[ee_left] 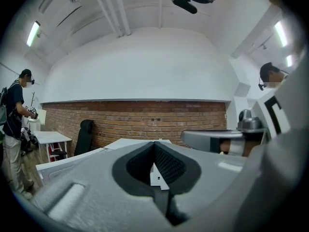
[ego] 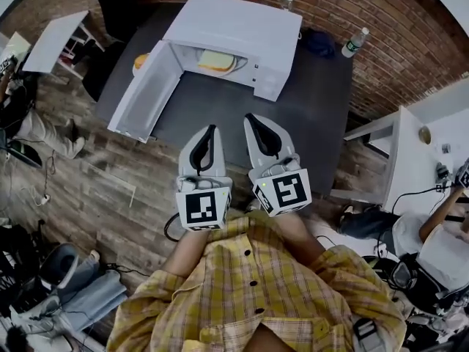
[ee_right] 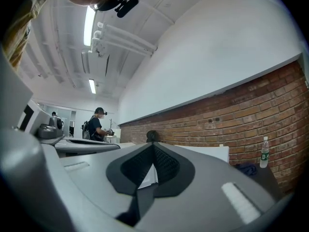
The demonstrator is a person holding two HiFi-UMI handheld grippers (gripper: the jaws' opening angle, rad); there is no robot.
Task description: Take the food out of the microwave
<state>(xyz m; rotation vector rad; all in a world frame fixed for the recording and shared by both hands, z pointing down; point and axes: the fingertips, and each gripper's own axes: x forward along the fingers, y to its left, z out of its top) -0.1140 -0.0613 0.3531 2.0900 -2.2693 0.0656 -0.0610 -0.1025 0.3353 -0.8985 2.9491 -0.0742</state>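
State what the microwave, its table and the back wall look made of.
White boxy microwave: probably painted sheet metal, smooth, faintly glossy. Dark grey tabletop: matte, uniform, grainless; likely laminate, uncertain. Red-brown wall: bare brick, mortar courses visible.

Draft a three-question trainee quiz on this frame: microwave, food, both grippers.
1. True or false: the door of the microwave stands open.
2. Where is the food? A) inside the microwave B) on the table in front of it C) held in a gripper
3. Fill in: the jaws of the left gripper and the right gripper are both ____.
Key: 1 true; 2 A; 3 shut.
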